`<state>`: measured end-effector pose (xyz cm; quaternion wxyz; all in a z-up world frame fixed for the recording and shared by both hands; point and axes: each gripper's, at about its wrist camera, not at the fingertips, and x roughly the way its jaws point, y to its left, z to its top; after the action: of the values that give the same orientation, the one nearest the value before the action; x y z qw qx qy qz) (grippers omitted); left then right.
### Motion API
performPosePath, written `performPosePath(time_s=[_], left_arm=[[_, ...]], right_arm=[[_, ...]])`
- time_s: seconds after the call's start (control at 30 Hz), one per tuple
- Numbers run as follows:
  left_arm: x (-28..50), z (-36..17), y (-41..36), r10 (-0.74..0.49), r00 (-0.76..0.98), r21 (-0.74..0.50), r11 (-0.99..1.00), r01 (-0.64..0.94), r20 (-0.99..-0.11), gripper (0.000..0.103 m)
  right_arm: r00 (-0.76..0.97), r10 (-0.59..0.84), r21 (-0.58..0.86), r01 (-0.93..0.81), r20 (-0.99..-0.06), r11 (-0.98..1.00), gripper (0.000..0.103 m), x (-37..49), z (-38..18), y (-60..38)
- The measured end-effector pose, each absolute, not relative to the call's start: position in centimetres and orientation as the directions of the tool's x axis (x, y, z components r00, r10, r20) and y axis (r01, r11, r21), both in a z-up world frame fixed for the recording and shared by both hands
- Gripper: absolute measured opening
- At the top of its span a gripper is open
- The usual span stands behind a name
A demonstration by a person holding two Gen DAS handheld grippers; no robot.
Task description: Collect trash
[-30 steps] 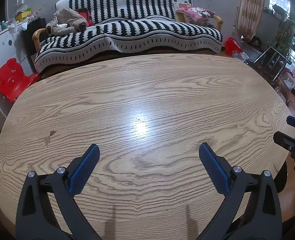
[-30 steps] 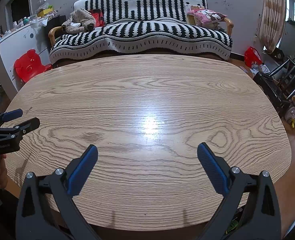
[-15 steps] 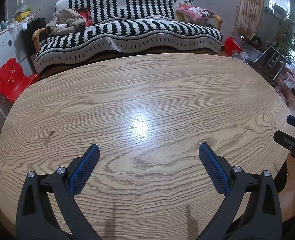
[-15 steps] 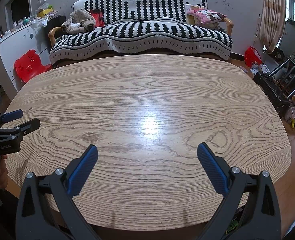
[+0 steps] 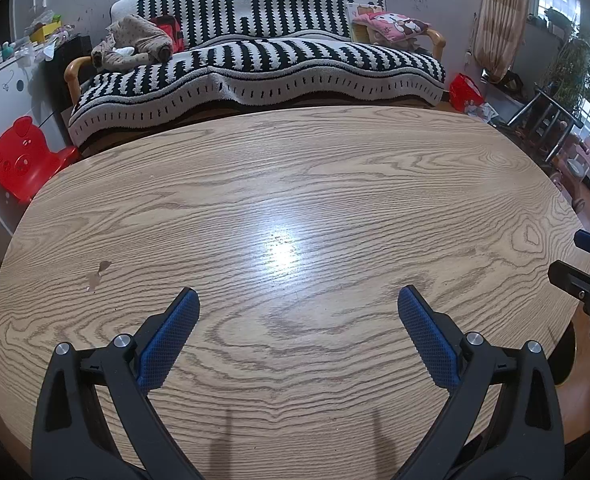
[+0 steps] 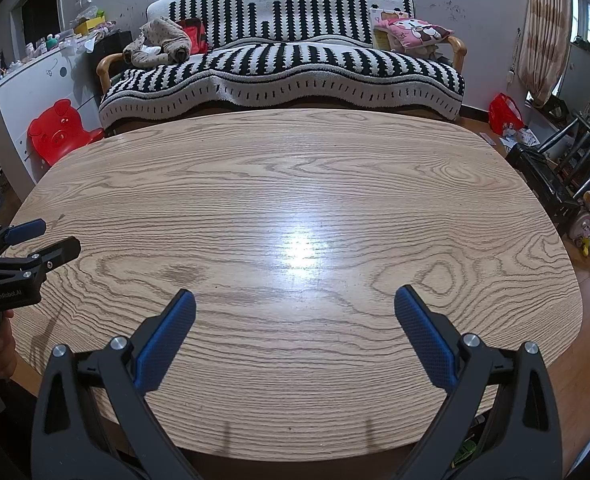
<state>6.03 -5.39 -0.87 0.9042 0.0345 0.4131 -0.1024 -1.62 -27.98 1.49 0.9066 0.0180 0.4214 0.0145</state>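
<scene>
room: living room, black-and-white striped sofa [image 5: 255, 60] behind a big oval wood table [image 5: 295, 184]; red kid's chair [image 5: 21, 160] on the floor at the table's left end, dark metal rack [image 6: 559, 176] on the right.
table top: bare wood grain w/ a glare spot mid-table; only a small chip or stain [image 5: 97, 276] near the left gripper, looks like part of the surface, not litter.
left gripper [image 5: 297, 300]: spread wide, nothing between the blue pads, hovering over the near edge of the table.
right gripper [image 6: 294, 300]: same, fingers apart and empty, also over the near edge; each tool shows at the side of the other's view.
trash: none visible on the table. nearest candidates are the red bag [image 6: 505, 114] and loose papers [image 6: 515, 136] on the floor past the table's far right corner; can't tell for sure they're rubbish.
handling (judgement): if it's those, light, thin, floppy stuff; bag prob. crinkly and slick. pinch a bunched fold or the bag's top edge, not a flat sheet lying on the floor, which the pads would likely slide over.
progress: nothing grasped yet; looks like the search stage.
</scene>
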Motion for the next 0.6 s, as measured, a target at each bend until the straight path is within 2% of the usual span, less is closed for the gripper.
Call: performPosePath(time_s=[0.6], left_arm=[[5.96, -1.06, -5.44, -0.149, 0.637, -0.018, 0.978, 0.208, -0.756, 0.096]], right_arm=[[0.645, 0.041, 0.044, -0.011, -0.763, 0.999, 0.096, -1.62, 1.5, -27.97]])
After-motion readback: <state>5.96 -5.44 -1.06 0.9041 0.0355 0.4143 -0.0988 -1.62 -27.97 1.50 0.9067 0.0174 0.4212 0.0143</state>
